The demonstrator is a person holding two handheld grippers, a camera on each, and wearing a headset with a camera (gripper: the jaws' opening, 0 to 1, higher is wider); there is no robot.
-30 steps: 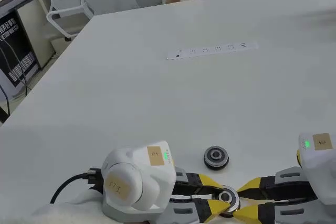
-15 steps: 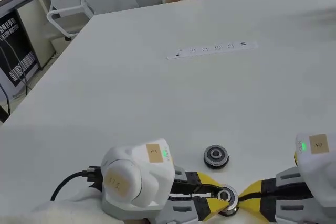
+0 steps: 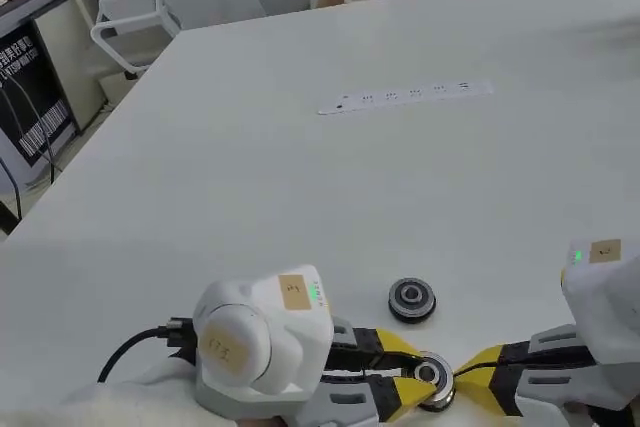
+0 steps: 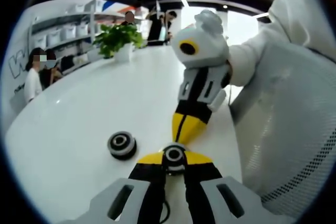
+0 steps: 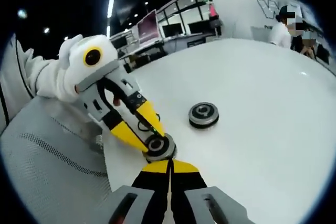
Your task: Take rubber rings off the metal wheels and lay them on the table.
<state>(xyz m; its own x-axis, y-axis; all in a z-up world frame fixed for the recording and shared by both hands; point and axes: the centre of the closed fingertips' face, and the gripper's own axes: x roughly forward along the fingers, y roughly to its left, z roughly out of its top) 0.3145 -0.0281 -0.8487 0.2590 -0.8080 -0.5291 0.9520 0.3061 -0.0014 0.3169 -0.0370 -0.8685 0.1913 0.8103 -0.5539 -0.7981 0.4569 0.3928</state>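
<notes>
The loose wheel (image 3: 411,299) lay flat on the white table (image 3: 300,197), its dark rubber ring (image 5: 203,124) seated around it. Just nearer the person than the loose wheel, a second wheel (image 4: 174,154) was held off the tabletop, clamped between the yellow tips of the left gripper (image 4: 173,160), which reached in from the left of the loose wheel. The right gripper (image 5: 169,165) came in from the opposite side, so the two sets of tips met head-on at the clamped wheel. The right gripper's jaws were drawn together with only a thin line between them, and their tips pressed against the rim of that wheel. Whether they pinched anything there could not be made out. A white power strip (image 3: 405,97) lay well beyond the loose wheel, toward the far side of the table.
</notes>
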